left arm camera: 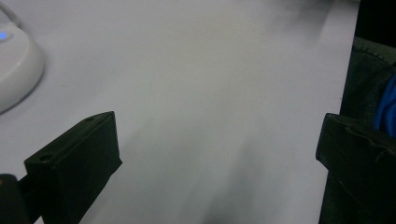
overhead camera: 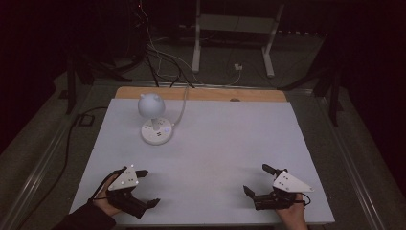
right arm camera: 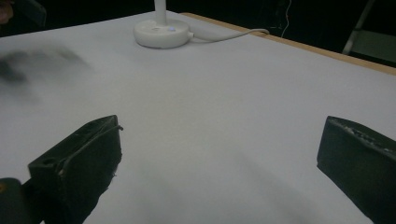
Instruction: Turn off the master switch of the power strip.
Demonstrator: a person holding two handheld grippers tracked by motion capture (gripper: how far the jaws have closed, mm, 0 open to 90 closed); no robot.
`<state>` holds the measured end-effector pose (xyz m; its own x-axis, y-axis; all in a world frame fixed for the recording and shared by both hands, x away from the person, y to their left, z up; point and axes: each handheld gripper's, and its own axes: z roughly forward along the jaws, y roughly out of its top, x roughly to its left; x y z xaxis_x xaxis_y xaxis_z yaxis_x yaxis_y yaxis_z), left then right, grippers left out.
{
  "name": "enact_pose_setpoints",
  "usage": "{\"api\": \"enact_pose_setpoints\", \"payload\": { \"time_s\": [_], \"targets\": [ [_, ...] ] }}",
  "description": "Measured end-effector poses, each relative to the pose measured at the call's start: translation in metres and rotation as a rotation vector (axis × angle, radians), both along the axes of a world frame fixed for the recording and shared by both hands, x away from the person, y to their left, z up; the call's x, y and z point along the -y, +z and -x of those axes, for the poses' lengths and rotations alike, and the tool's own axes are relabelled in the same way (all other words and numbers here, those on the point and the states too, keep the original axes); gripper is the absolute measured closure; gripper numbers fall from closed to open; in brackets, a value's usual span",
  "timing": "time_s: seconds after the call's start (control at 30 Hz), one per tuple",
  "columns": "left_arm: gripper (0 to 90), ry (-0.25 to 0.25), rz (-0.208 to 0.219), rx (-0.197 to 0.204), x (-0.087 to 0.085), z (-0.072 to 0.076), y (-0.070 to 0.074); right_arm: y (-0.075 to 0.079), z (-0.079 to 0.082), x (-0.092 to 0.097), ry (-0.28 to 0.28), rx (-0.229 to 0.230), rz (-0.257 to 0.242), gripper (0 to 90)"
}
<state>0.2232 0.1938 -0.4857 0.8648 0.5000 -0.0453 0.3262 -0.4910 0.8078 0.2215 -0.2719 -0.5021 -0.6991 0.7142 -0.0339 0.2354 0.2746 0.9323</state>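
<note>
White sheet-covered table (overhead camera: 215, 143), with a wooden strip showing along its far edge; dim surroundings.

Item 1, left gripper (overhead camera: 143, 188): held in the person's left hand (overhead camera: 106, 195) near the table's near-left corner, grey three-cornered plate on top. Jaws spread wide with nothing between them; in the left gripper view (left arm camera: 215, 154) only bare white surface lies between the two black jaws.

Item 2, white lamp (overhead camera: 155, 120): round base with a small blue light, slim stem, ball-shaped head. Stands upright in the far-left part of the table, close to the far edge. Well apart from the left gripper, farther in from it toward the far edge; its base (left arm camera: 14, 65) shows at the upper left of the left gripper view. A white cable (overhead camera: 182, 108) runs from the base over the far edge.

Item 3, right gripper (overhead camera: 256, 181): held in the person's right hand (overhead camera: 292, 213) near the near-right corner, grey plate on top. Jaws spread wide, empty; bare table between them in the right gripper view (right arm camera: 219, 158). The lamp stands well apart, diagonally across the table toward the far-left, its base (right arm camera: 161, 32) and cable (right arm camera: 233, 33) at the top of that view.
</note>
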Motion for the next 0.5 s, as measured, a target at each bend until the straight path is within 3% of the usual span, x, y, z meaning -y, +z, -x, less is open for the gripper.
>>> {"api": "enact_pose_setpoints", "payload": {
  "time_s": [0.5],
  "targets": [
    [0.2,-0.006,-0.014,0.029,0.008,-0.011,0.024,0.000,0.000,0.000,0.001,-0.007,-0.007,0.0]
  ]
}}
